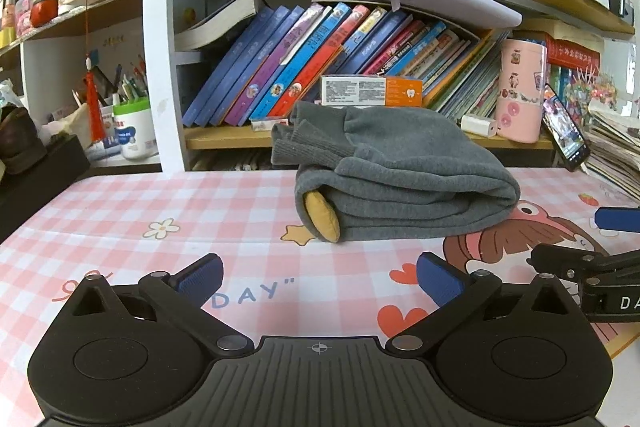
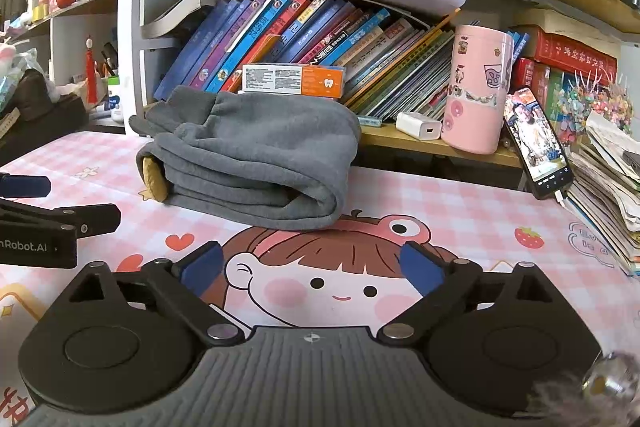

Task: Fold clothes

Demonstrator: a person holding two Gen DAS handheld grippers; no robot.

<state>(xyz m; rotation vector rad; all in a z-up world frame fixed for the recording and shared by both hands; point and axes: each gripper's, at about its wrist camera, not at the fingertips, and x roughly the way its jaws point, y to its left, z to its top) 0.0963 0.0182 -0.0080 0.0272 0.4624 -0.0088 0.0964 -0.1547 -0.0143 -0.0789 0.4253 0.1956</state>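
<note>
Your left tongs (image 1: 319,281) and right tongs (image 2: 312,269) stand apart and empty, because the grey garment (image 1: 400,183) lies folded on the bench (image 1: 120,211).

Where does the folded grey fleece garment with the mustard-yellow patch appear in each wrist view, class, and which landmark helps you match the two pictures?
Left wrist view: folded grey fleece garment sits centre, slightly right, on the pink checked table mat.
Right wrist view: same garment sits left of centre.
Shared landmark: the pink stickered cylindrical tumbler on the shelf, right of the garment.
</note>
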